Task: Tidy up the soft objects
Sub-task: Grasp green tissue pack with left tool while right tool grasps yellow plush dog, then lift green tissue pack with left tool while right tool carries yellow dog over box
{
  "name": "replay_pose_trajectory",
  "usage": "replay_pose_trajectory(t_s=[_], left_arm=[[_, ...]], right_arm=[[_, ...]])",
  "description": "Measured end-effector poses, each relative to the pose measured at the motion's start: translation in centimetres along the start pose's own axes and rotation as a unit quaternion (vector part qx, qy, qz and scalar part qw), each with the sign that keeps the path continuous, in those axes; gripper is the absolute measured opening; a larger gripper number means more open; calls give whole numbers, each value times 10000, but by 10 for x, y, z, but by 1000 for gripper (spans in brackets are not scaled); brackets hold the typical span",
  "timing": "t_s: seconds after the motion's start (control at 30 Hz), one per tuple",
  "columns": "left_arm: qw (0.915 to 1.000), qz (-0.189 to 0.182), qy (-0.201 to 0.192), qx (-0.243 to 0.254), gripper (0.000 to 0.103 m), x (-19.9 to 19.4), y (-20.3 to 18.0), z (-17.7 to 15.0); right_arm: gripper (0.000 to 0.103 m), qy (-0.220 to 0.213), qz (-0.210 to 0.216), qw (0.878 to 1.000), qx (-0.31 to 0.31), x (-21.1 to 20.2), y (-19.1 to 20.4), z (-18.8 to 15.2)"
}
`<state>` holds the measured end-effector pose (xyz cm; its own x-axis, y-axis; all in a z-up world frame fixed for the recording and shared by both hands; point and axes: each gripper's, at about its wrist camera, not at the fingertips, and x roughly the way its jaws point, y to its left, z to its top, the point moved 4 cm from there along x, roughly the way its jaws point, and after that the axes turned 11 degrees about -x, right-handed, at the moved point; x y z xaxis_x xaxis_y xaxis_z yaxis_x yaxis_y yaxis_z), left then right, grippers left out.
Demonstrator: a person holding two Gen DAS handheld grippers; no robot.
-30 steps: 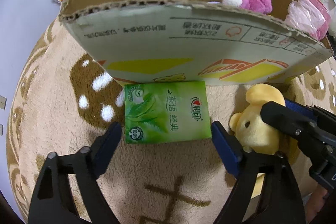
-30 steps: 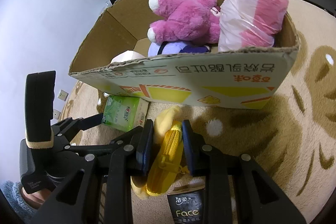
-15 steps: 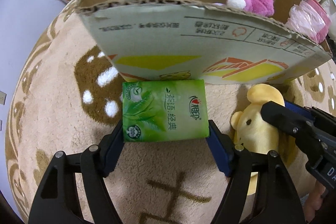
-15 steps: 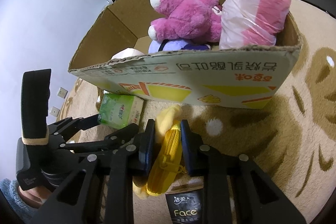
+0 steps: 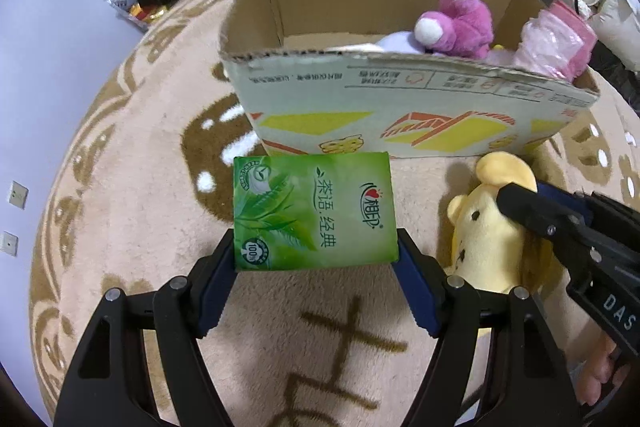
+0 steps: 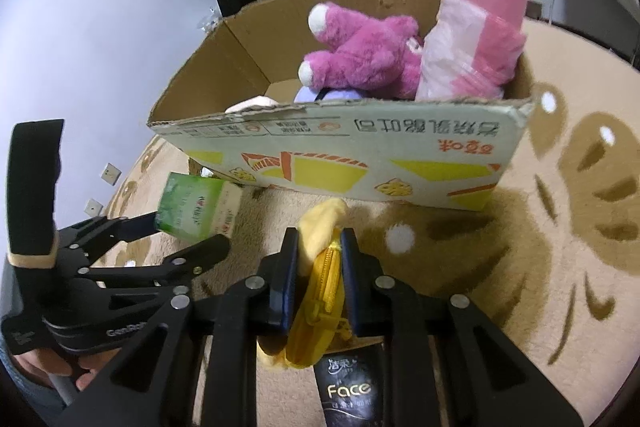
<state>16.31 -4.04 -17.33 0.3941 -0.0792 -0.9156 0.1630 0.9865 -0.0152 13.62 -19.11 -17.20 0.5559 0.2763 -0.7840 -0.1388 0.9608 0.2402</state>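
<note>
- Your left gripper [image 5: 316,267] now clamps the green tissue pack [image 5: 314,213], lifted off the rug [image 5: 120,227] before the cardboard box [image 5: 400,111]; a second ago it was open.
- Your right gripper [image 6: 318,267] still pinches the yellow plush toy [image 6: 316,291], raised slightly.

A round beige plush rug [image 5: 132,227] with brown patterns covers the floor and carries everything here. An open cardboard box [image 5: 400,115] printed with yellow and orange shapes sits directly on the rug, and a black tissue pack [image 6: 348,391] marked "Face" lies on the pile in front of it. Past the rug's far edge, a small crinkled packet [image 5: 124,1] lies on the bare floor.
</note>
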Motion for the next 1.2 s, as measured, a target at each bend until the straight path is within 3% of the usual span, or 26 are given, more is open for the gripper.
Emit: replay_pose_trajectory(t_s=[0.47,0.83,1.2], left_arm=[[9970,101,-771,-5,74,-68,4,-14],[9814,196,-1897,-225,74,-117,10,0],[9667,183,-2541,-229,74,-142,1,33]], right_arm=[[21,-1084,-575,9923,-147,-73,-1,10],[21,-2114,-853,9720,-576,-136,18,45],[21,-2489,-1019,9595,-843,-145,21,86]])
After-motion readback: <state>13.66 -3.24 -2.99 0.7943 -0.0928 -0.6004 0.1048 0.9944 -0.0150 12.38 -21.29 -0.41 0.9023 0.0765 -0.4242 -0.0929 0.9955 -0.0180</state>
